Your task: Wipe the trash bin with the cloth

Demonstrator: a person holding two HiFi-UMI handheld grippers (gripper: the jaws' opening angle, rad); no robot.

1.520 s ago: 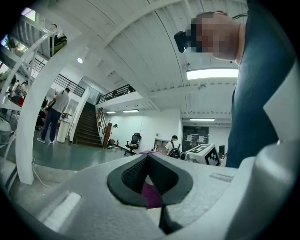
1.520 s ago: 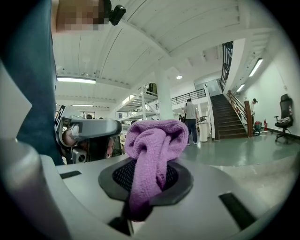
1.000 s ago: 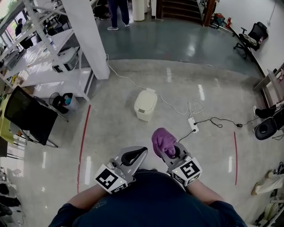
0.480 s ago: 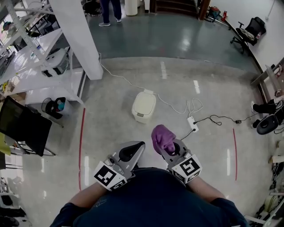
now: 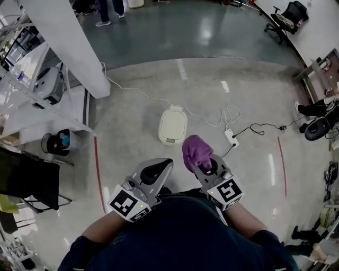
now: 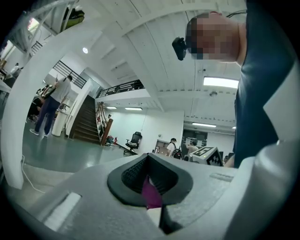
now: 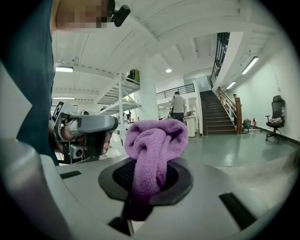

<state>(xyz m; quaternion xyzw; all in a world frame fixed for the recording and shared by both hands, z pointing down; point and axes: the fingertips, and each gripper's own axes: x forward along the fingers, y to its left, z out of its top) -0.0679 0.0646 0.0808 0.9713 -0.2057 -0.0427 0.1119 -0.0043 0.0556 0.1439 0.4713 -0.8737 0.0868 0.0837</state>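
Observation:
The cream trash bin (image 5: 172, 126) stands on the polished floor with its lid down, ahead of both grippers and apart from them. My right gripper (image 5: 205, 168) is shut on a bunched purple cloth (image 5: 196, 152), which sticks up above its jaws. In the right gripper view the cloth (image 7: 154, 140) fills the middle, pinched in my right gripper (image 7: 147, 180). My left gripper (image 5: 154, 174) is held beside it at the left, shut and holding nothing. In the left gripper view my left gripper (image 6: 149, 176) shows only a thin purple sliver in the slit between its jaws.
A white power strip (image 5: 231, 138) with trailing cables lies right of the bin. A white pillar (image 5: 58, 42) and shelving (image 5: 32, 90) stand at the left, with a small black bin (image 5: 57, 143) below them. Red lines (image 5: 98, 169) mark the floor. A person's legs (image 5: 103, 10) are far ahead.
The head view has shifted forward and tilted down: pillar and shelving slid left, and the bin is seen more from above. Both grippers keep their pose, cloth still held.

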